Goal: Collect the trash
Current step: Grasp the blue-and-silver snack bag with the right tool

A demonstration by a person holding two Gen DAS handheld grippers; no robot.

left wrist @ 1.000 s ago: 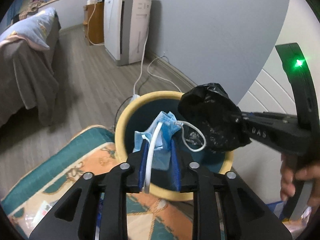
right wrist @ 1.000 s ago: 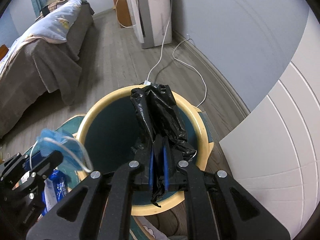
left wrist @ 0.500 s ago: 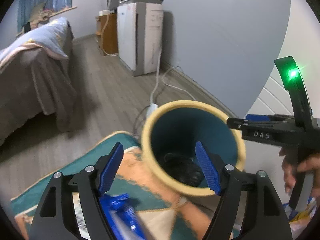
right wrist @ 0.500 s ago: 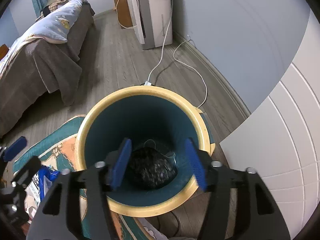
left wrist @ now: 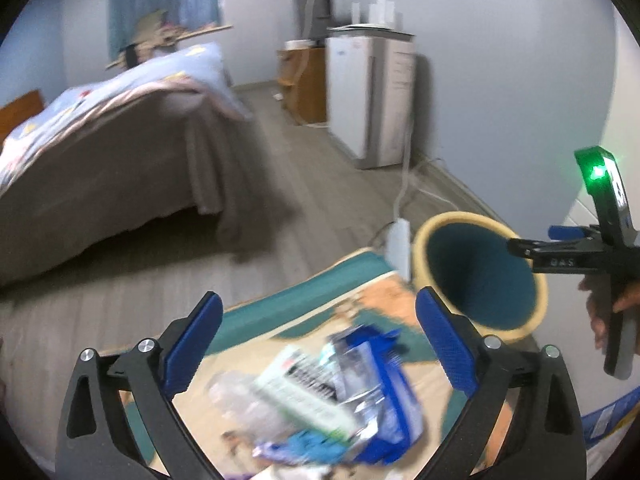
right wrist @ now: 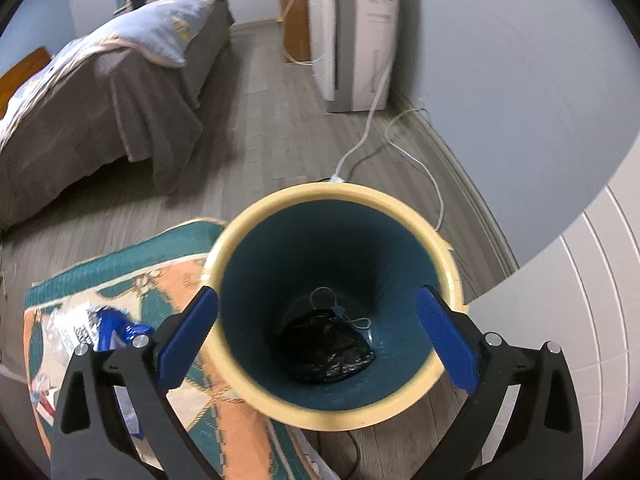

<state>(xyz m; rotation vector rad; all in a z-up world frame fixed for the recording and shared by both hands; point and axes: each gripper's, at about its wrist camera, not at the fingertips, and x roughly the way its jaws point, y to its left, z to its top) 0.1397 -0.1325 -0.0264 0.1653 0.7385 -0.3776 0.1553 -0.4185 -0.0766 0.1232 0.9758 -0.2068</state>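
A round bin (right wrist: 448,256) with a yellow rim and teal inside stands on the floor beside a patterned rug (right wrist: 188,360). A crumpled black bag (right wrist: 326,350) and a face mask's white loop (right wrist: 324,296) lie at its bottom. My right gripper (right wrist: 316,338) is open and empty above the bin mouth. My left gripper (left wrist: 318,344) is open and empty above a blurred pile of wrappers (left wrist: 332,392) on the rug (left wrist: 280,304). The bin also shows in the left wrist view (left wrist: 480,268), with the right gripper (left wrist: 520,246) over it.
A bed (left wrist: 100,152) with a grey cover stands to the left. A white appliance (left wrist: 372,100) stands by the wall, its cable (right wrist: 400,136) trailing over the wooden floor to a power strip (left wrist: 400,240) behind the bin. White panelling (right wrist: 580,320) is on the right.
Both grippers opened and dropped the mask and the black bag into the bin. My left gripper then swung left and back to over the wrappers on the rug.
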